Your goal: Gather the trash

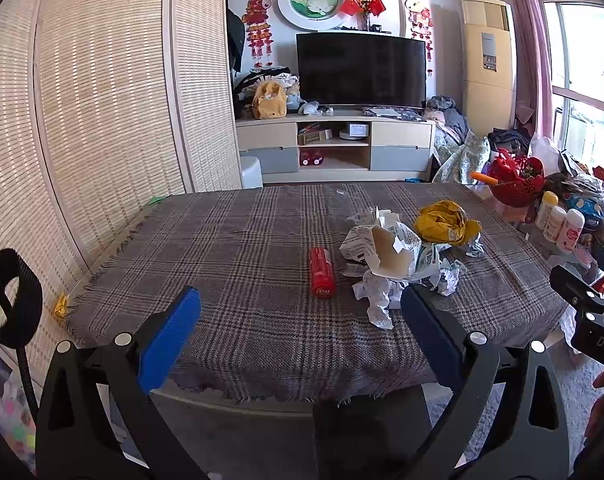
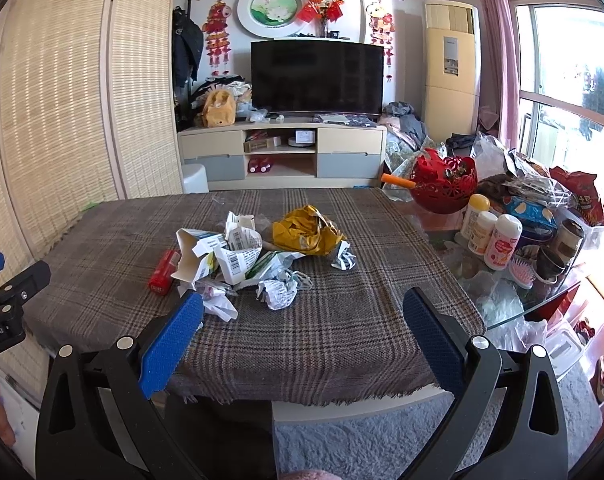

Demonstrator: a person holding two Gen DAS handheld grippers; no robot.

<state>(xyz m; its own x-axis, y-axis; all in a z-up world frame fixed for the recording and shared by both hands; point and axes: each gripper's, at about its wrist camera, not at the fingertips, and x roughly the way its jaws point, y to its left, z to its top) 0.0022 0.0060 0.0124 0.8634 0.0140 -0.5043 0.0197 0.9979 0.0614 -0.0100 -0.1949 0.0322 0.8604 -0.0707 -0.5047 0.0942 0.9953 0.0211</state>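
- Holding both tools at the near edge of the table [image 1: 242, 248], we keep the left gripper [image 1: 300, 308] spread wide with nothing between its blue pads; the right gripper [image 2: 302, 312] is likewise released and empty
- We see the trash heaped on the plaid cloth toward the table's right half: a torn white carton [image 2: 218, 256] in the middle; a crumpled yellow bag [image 2: 305, 232] just behind it; a red tube [image 1: 322, 272] lying flat on its left side; small paper wads [image 2: 278, 294] along the near edge of the heap
- We note a red basket [image 2: 441, 188] and several white bottles [image 2: 501, 246] on the cluttered glass side table to the right, apart from the heap
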